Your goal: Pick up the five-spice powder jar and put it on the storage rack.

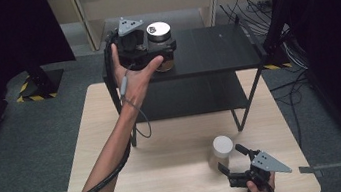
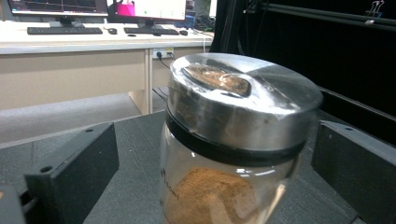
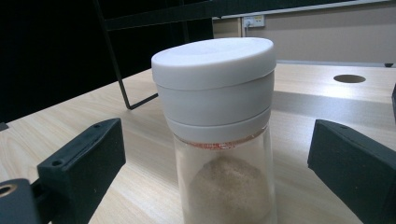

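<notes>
Jars stand upright between both sets of jaws, so each closing has to come squarely across a vertical axis. Your left gripper [image 1: 159, 47] is up on the black shelf [image 1: 217, 44], jaws spread wide, and the steel-lidded jar [image 2: 233, 140] sits between them with a gap showing on each side, nothing gripped. Seen from that gripper, the jar stands a little nearer the right jaw than the left. Your right gripper [image 1: 232, 160] rests low on the table [image 1: 113, 134], also open, with the white-lidded jar [image 3: 219, 130] just ahead and centred between the jaws, touching neither. Each hand is the nearer one to its own jar; the two jars are well apart.
</notes>
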`<control>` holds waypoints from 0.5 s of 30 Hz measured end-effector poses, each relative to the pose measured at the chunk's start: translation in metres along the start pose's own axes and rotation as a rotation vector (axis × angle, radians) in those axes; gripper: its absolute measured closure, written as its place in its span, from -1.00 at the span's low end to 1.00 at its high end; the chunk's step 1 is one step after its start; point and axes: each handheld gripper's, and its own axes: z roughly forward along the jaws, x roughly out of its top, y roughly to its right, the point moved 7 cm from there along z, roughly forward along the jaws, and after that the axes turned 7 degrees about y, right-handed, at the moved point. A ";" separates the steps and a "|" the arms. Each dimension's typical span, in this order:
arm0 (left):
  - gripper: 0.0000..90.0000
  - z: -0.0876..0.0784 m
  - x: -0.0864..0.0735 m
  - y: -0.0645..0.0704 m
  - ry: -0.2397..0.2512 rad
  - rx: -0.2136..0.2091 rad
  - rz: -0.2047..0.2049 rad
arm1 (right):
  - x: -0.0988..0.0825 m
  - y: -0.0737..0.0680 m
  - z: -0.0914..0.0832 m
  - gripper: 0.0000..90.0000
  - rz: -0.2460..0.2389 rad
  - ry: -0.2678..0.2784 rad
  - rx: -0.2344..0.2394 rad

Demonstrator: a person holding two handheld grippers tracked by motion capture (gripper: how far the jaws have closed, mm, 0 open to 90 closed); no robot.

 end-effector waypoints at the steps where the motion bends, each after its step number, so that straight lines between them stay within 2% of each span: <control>1: -1.00 0.000 -0.001 0.000 0.000 -0.002 0.003 | 0.000 0.000 0.000 -0.90 0.000 0.000 0.000; 5: -0.99 -0.002 -0.003 0.000 0.012 -0.012 -0.009 | 0.000 0.000 0.000 -0.90 0.000 -0.001 0.001; 15: -0.99 -0.014 -0.007 0.006 0.005 -0.005 0.003 | 0.000 0.000 0.000 -0.90 0.000 0.000 0.000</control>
